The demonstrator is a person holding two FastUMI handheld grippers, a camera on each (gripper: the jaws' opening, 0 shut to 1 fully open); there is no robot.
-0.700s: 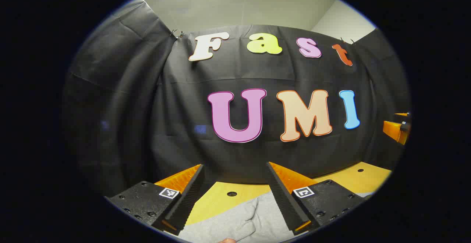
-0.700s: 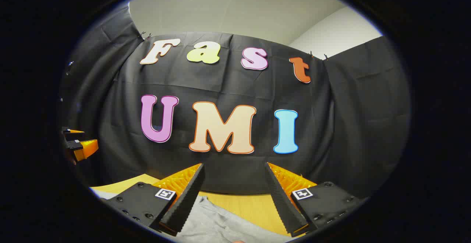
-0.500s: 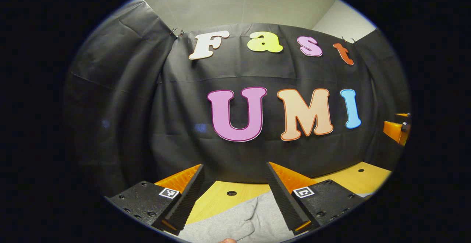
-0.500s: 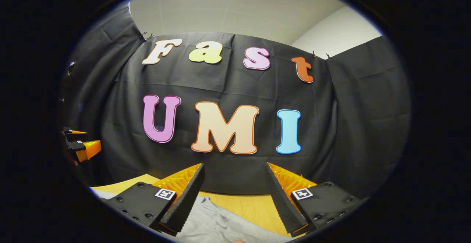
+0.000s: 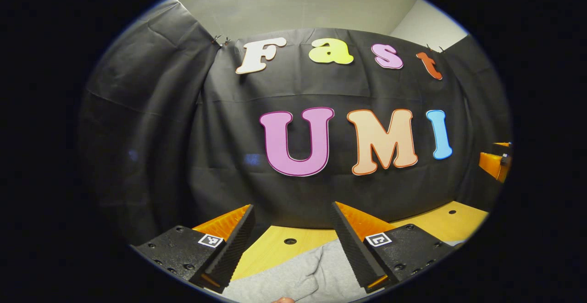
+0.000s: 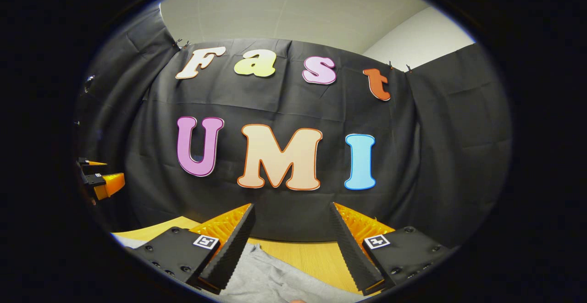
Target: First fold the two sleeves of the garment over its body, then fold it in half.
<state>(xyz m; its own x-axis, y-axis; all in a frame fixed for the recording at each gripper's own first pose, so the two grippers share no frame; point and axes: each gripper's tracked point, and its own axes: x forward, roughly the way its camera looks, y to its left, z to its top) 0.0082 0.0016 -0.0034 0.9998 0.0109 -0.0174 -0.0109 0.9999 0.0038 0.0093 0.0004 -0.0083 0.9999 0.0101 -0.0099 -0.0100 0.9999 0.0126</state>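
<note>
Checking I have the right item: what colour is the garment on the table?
Plain light grey garment on the yellow table, clearest in the left gripper view.

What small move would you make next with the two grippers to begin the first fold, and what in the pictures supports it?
Probably tilt both down toward the grey garment. The left gripper and right gripper are open and hold nothing, aimed at the booth wall, with cloth on the table below them; no sleeve can be picked out yet.

Recording booth: black cloth wall (image 5: 151, 124), wooden table (image 5: 275, 252).
</note>
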